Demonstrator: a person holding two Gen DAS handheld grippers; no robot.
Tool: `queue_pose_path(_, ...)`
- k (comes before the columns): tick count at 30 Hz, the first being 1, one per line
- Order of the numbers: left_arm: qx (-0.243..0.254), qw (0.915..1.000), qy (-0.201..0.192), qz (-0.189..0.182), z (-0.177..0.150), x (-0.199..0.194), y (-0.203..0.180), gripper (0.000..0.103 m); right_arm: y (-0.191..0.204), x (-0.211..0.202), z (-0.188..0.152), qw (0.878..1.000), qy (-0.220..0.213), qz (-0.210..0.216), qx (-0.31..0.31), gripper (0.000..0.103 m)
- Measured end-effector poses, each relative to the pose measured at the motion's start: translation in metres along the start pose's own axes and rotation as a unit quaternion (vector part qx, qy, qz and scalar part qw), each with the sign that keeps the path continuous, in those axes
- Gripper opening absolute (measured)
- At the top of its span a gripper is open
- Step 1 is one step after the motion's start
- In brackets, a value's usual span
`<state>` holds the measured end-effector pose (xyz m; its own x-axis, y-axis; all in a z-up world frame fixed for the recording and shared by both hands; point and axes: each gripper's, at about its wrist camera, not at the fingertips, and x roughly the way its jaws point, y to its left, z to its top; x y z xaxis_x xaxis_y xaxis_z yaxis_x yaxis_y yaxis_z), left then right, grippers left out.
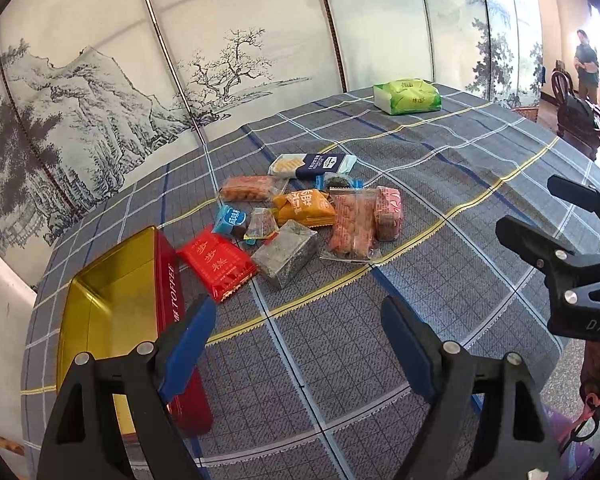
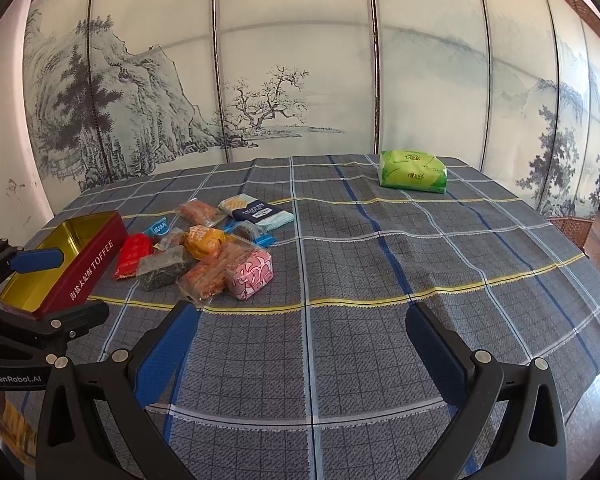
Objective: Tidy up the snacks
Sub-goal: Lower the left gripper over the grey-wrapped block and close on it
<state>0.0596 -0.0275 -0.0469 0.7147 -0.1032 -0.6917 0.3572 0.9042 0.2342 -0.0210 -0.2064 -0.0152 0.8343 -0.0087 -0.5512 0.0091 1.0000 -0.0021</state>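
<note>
A pile of wrapped snacks lies mid-table: a red packet [image 1: 216, 262] [image 2: 134, 254], a grey-green block [image 1: 286, 256] [image 2: 162, 266], an orange packet [image 1: 304, 208] [image 2: 206, 240], a pink packet [image 1: 389, 212] [image 2: 250, 274] and a navy cracker packet [image 1: 312, 165] [image 2: 256, 210]. Left of the pile stands an open red toffee tin [image 1: 170, 280] [image 2: 96, 268], gold inside, with nothing in the part I can see. My left gripper [image 1: 298, 304] [image 2: 84, 282] hovers open at the tin's near end, holding nothing. Open and empty too, my right gripper [image 2: 302, 312] [image 1: 540, 208] hangs over bare cloth, nearer than the pile.
A grey checked tablecloth [image 2: 380, 280] covers the table. A green tissue pack [image 1: 406, 96] [image 2: 414, 172] sits at the far right corner. Painted screen panels stand right behind the table. Far right, a person [image 1: 586, 68] stands beyond a dark wooden chair [image 1: 576, 120].
</note>
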Motion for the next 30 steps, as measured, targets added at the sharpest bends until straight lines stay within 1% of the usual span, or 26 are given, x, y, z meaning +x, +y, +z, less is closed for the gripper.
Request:
queue_pose_path(3,0.021,0.9998,-0.007,-0.003,0.001,0.004,0.002,0.082,0.001,0.002,0.000,1.000,0.002,-0.003,-0.004,0.103)
queue_pose_path(5,0.028,0.9993,-0.007,-0.025,0.002,0.007,0.008,0.082,0.001,0.003,0.000,1.000,0.002,-0.003,-0.004,0.103)
queue_pose_path(6,0.031,0.9991,-0.004,-0.029,0.003,0.010,0.010,0.082,0.001,0.004,0.000,1.000,0.003,-0.003,-0.005,0.103)
queue_pose_path(8,0.046,0.9982,0.005,-0.038,0.006,0.017,0.014,0.082,0.001,0.005,0.000,1.000,0.006,-0.003,-0.004,0.103)
queue_pose_path(9,0.054,0.9972,0.013,-0.049,0.008,0.021,0.017,0.081,0.001,0.005,0.000,1.000,0.006,-0.003,-0.004,0.103)
queue_pose_path(12,0.064,0.9941,0.039,-0.077,0.015,0.037,0.025,0.069,0.000,0.009,0.001,1.000,0.009,-0.003,-0.004,0.103)
queue_pose_path(14,0.064,0.9919,0.057,-0.094,0.023,0.048,0.031,0.052,-0.001,0.012,0.001,1.000,0.011,-0.002,-0.003,0.103)
queue_pose_path(16,0.071,0.9888,0.072,-0.110,0.028,0.060,0.034,0.048,-0.001,0.017,0.001,1.000,0.016,0.000,-0.003,0.103)
queue_pose_path(18,0.082,0.9867,0.085,-0.112,0.032,0.071,0.036,0.047,-0.002,0.020,0.000,1.000,0.019,0.003,-0.002,0.103)
queue_pose_path(22,0.090,0.9837,0.094,-0.124,0.043,0.087,0.039,0.047,-0.002,0.025,-0.002,1.000,0.022,0.004,-0.005,0.103)
queue_pose_path(24,0.110,0.9817,0.104,-0.115,0.046,0.096,0.034,0.044,-0.003,0.029,-0.002,1.000,0.026,0.006,-0.004,0.103)
queue_pose_path(26,0.131,0.9781,0.118,-0.111,0.047,0.105,0.027,0.037,-0.003,0.033,-0.003,1.000,0.030,0.007,-0.002,0.103)
queue_pose_path(28,0.148,0.9756,0.125,-0.103,0.048,0.113,0.022,0.034,-0.003,0.035,-0.004,0.999,0.033,0.009,-0.001,0.103)
queue_pose_path(30,0.164,0.9747,0.123,-0.090,0.048,0.119,0.018,0.034,-0.002,0.037,-0.005,0.999,0.035,0.009,-0.003,0.103)
